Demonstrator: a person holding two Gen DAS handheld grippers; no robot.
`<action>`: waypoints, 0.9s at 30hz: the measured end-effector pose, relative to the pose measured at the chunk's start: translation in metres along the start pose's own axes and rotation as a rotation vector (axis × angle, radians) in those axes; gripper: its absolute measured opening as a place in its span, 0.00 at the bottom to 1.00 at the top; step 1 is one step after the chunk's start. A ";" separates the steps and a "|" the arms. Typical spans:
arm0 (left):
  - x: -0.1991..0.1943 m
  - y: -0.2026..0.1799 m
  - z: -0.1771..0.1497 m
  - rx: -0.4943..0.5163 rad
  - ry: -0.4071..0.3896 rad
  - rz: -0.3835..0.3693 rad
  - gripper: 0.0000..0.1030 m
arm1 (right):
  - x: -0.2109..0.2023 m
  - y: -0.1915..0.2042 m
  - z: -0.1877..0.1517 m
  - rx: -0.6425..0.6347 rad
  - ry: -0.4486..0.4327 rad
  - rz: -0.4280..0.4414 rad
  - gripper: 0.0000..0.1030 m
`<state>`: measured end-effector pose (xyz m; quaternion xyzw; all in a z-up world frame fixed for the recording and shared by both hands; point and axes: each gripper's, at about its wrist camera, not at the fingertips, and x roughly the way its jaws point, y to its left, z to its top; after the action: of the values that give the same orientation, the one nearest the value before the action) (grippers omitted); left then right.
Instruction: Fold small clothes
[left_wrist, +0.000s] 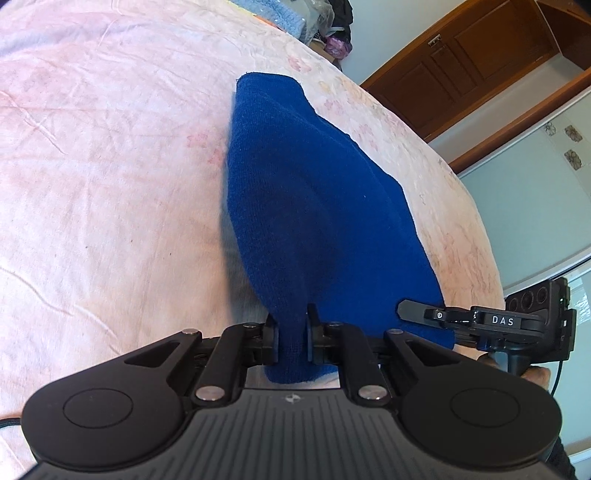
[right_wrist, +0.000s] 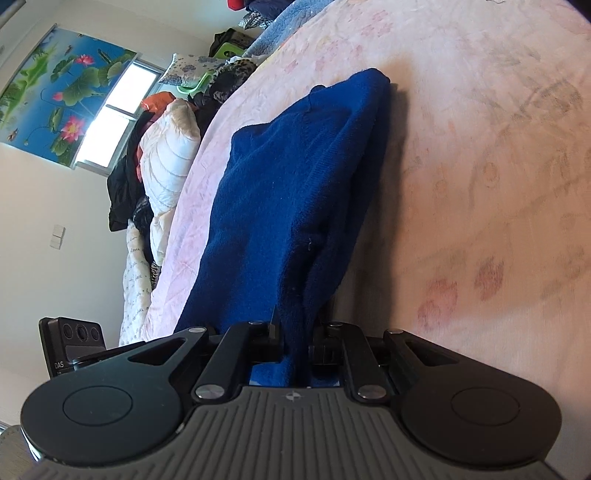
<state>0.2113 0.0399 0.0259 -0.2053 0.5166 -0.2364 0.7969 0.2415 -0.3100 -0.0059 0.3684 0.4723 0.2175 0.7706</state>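
Blue knit garment (left_wrist: 317, 206): centre frame, near edge lifted.
Left gripper (left_wrist: 291, 334): I clamp it.
Right gripper (right_wrist: 297, 343): I clamp it.
Risk: knit slipping free, fold skewing.

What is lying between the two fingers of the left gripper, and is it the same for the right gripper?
In the left wrist view, the left gripper pinches an edge of the blue knit garment. In the right wrist view, the right gripper pinches the same garment.

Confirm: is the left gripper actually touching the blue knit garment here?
Touching. The left wrist view shows the left gripper shut on a bunched edge of the blue knit garment, fabric pinched between both fingers.
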 end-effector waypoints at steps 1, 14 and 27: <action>0.000 0.000 -0.001 0.003 0.001 0.004 0.12 | 0.000 0.002 -0.002 -0.007 0.003 -0.004 0.14; 0.000 -0.006 -0.006 0.035 0.009 0.028 0.12 | -0.005 0.004 -0.018 -0.004 0.016 -0.025 0.14; 0.003 -0.006 -0.005 0.063 0.012 0.044 0.12 | -0.004 0.006 -0.028 -0.002 0.023 -0.026 0.14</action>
<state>0.2068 0.0325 0.0254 -0.1673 0.5182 -0.2360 0.8048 0.2149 -0.2983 -0.0068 0.3587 0.4858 0.2121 0.7683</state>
